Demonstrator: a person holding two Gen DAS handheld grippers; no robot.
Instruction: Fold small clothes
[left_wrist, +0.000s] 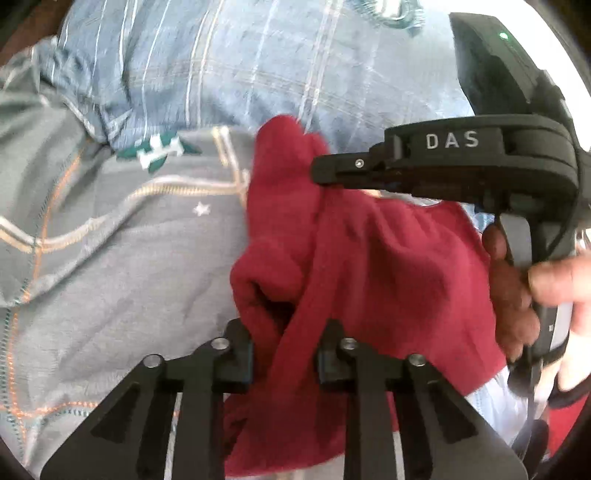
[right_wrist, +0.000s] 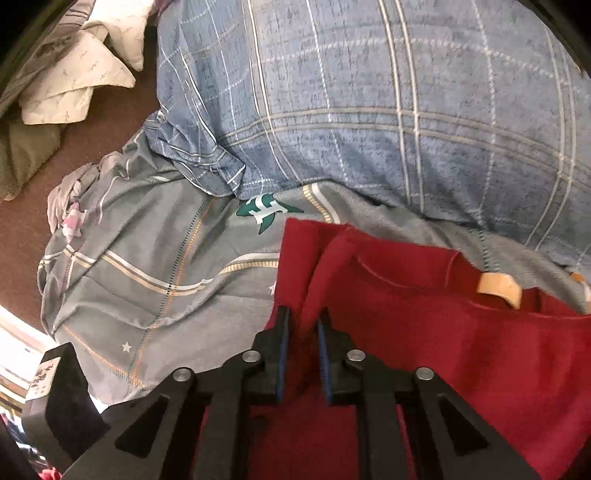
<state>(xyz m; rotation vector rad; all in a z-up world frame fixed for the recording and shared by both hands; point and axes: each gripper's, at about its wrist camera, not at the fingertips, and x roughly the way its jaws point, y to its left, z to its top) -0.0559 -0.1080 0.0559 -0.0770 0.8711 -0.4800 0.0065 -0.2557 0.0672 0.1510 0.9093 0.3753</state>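
A small red garment (left_wrist: 388, 266) hangs bunched above a grey bedsheet (left_wrist: 122, 266). My left gripper (left_wrist: 286, 354) is shut on a twisted fold of its red cloth. My right gripper (left_wrist: 321, 173) comes in from the right and is shut on the garment's upper edge. In the right wrist view the right gripper (right_wrist: 303, 332) pinches a fold of the red garment (right_wrist: 443, 350) between blue pads. A tan label (right_wrist: 498, 288) shows at its neckline.
A blue plaid pillow (right_wrist: 369, 103) lies behind the garment on the grey sheet (right_wrist: 166, 280). White and olive cloths (right_wrist: 74, 85) lie on the brown floor at the left. My hand (left_wrist: 524, 295) holds the right gripper's handle.
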